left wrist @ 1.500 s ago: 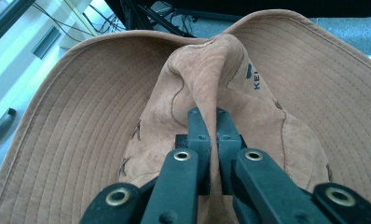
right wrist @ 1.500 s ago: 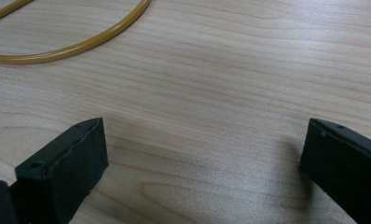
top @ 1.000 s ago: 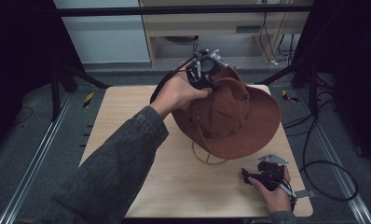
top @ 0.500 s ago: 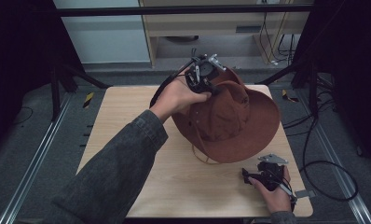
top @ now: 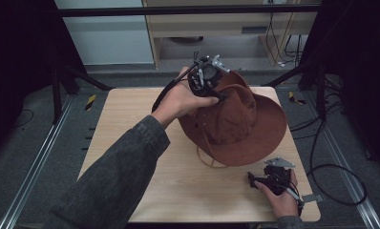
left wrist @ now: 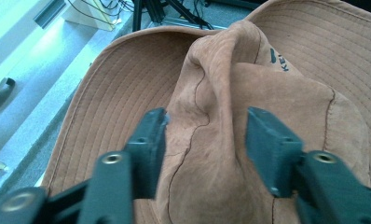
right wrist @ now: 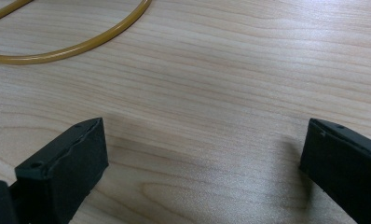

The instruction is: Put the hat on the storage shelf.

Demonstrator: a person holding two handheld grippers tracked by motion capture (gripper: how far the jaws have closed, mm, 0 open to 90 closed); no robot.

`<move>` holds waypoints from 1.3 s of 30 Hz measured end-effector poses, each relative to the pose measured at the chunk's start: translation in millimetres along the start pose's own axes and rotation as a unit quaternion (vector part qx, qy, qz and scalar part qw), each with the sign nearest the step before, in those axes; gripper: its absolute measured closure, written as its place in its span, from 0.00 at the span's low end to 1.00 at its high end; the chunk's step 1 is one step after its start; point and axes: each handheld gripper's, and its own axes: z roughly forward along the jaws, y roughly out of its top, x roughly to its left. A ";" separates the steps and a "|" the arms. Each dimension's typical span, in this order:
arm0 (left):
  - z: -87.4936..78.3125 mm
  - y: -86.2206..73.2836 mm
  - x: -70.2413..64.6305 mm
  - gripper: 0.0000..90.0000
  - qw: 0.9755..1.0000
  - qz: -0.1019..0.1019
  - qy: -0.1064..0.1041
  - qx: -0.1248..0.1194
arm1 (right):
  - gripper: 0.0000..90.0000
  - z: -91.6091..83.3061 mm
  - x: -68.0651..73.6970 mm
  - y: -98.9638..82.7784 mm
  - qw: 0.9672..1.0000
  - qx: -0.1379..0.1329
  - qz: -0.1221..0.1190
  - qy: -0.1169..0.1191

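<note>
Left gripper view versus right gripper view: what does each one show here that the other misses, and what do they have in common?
Left gripper view alone: the brown suede hat, its crown pinched into a raised fold between the left tool's jaws, the stitched brim behind, and grey floor with cables beyond. Right gripper view alone: bare wooden table with the right tool's jaws wide apart over it, holding nothing, and a loop of the yellow-brown chin cord lying flat. Shared: each looks along its own pair of black jaws rising from the bottom.
</note>
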 end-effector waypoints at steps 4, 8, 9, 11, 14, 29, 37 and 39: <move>-3.1 -2.8 -0.7 0.37 1.000 -0.005 -0.001 -0.009 | 0.01 0.0 0.0 0.0 1.000 0.000 0.000 0.000; -10.2 -5.2 -1.3 0.27 1.000 -0.008 -0.004 -0.019 | 0.01 0.1 0.0 0.0 1.000 0.000 0.000 0.000; -13.9 -6.7 -1.7 0.27 1.000 -0.009 -0.003 -0.023 | 0.01 0.1 0.0 0.0 1.000 -0.001 0.000 0.000; -22.9 -11.4 -2.1 0.20 0.999 -0.012 0.001 -0.030 | 0.01 0.3 -0.1 0.0 1.000 -0.001 -0.001 -0.001; -33.6 -15.2 -2.4 0.16 0.999 -0.017 0.003 -0.041 | 0.01 0.2 -0.1 0.0 1.000 -0.001 -0.001 -0.001; -82.0 -55.1 -2.5 0.11 0.998 -0.027 0.029 -0.048 | 0.01 -0.2 0.1 0.0 1.000 -0.001 0.001 0.002; -112.0 -92.3 6.5 0.12 0.994 -0.048 0.054 -0.081 | 0.01 0.3 -0.9 0.1 1.000 -0.002 -0.003 -0.004; -116.7 -102.2 8.1 0.12 0.994 -0.057 0.055 -0.079 | 0.01 0.0 -2.3 0.3 1.000 -0.001 -0.009 -0.003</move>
